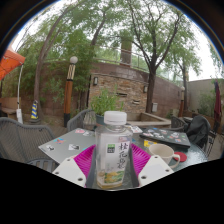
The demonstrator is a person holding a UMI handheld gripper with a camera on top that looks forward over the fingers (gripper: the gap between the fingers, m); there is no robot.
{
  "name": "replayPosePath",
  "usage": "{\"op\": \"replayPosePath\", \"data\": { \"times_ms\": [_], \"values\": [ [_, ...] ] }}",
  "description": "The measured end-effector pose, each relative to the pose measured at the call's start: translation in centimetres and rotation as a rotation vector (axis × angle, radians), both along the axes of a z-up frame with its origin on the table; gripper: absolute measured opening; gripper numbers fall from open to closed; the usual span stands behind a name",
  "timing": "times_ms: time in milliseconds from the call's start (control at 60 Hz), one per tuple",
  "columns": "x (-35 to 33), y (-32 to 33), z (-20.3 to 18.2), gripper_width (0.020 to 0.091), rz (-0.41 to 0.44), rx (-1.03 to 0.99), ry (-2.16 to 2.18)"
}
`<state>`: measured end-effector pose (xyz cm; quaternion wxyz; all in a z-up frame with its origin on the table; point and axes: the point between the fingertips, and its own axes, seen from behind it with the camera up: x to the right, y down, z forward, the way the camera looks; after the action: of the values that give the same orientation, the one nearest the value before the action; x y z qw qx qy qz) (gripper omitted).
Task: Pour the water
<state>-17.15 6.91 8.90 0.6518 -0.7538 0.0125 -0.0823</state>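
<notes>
- A clear plastic bottle (113, 150) with a white cap and a green-and-white label stands upright between my claw's (112, 160) two fingers, dead centre, the cap pointing to twelve o'clock.
- My claw appears closed on the bottle: the pink pads (85, 158) sit against its sides at nine and three o'clock, with no gap that I can make out.
- I cannot tell whether the bottle's base rests on the surface (55, 148) or is lifted off it.
- At about three o'clock from the bottle, just beyond my right finger, sits a white cup (163, 153), the likely place for the water.
- Beyond, at twelve o'clock, are trees and a low brick building (120, 85).
- I judge this the grasp step, with pouring not begun; the cap looks on.
- Next calls for carrying the bottle over the cup and tilting, once the cap is off.
</notes>
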Motion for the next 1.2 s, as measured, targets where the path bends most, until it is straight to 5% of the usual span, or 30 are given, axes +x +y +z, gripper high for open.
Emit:
{"op": "replayPosePath", "data": {
  "times_ms": [67, 233, 517, 633, 1067, 1200],
  "values": [
    [-0.4, 0.1, -0.1, 0.0463, 0.03, -0.002, 0.011],
    [-0.1, 1.2, 1.1, 0.0464, 0.079, -0.011, 0.185],
    [2.6, -0.3, 7.0, 0.0461, 0.249, 0.135, 1.608],
    [4.7, -0.8, 7.5, 0.046, 0.224, 0.185, 1.996],
    [4.1, -5.3, 8.8, 0.0461, 0.222, 0.221, 2.326],
    [0.9, -10.5, 11.0, 0.0462, 0.284, 0.148, 2.19]
  ]
}}
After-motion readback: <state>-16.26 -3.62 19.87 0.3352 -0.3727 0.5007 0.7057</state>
